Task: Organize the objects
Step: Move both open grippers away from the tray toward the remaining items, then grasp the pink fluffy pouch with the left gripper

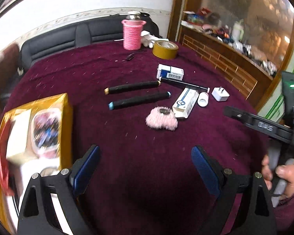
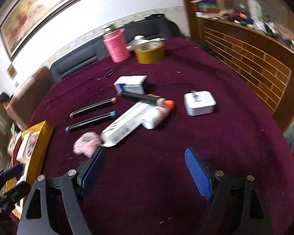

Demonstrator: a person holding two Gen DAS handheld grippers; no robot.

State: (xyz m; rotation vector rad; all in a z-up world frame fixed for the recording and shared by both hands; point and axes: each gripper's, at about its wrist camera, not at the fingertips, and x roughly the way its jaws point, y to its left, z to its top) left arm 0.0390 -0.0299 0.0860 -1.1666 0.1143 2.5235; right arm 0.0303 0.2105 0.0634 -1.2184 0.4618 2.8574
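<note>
Loose objects lie on a maroon tablecloth [image 1: 127, 137]: two black sticks, one gold-capped [image 1: 132, 87] and one blue-capped [image 1: 139, 100], a pink fluffy pouch [image 1: 161, 118], a white carton [image 1: 185, 102], a white bottle [image 1: 203, 98], a black pen [image 1: 184, 84], a white charger [image 1: 220, 94] and a blue-white box [image 1: 170, 72]. A yellow box [image 1: 32, 137] sits at the left. My left gripper [image 1: 145, 168] is open and empty above bare cloth. My right gripper [image 2: 144, 170] is open and empty, just short of the pouch [image 2: 87, 143] and carton [image 2: 125, 125].
A pink yarn-covered jar [image 1: 132, 34] and a yellow tape roll [image 1: 165, 49] stand at the table's far edge. A dark sofa [image 1: 68, 37] is behind. A wooden counter [image 1: 225, 58] with clutter runs along the right. The charger [image 2: 199, 102] lies apart at the right.
</note>
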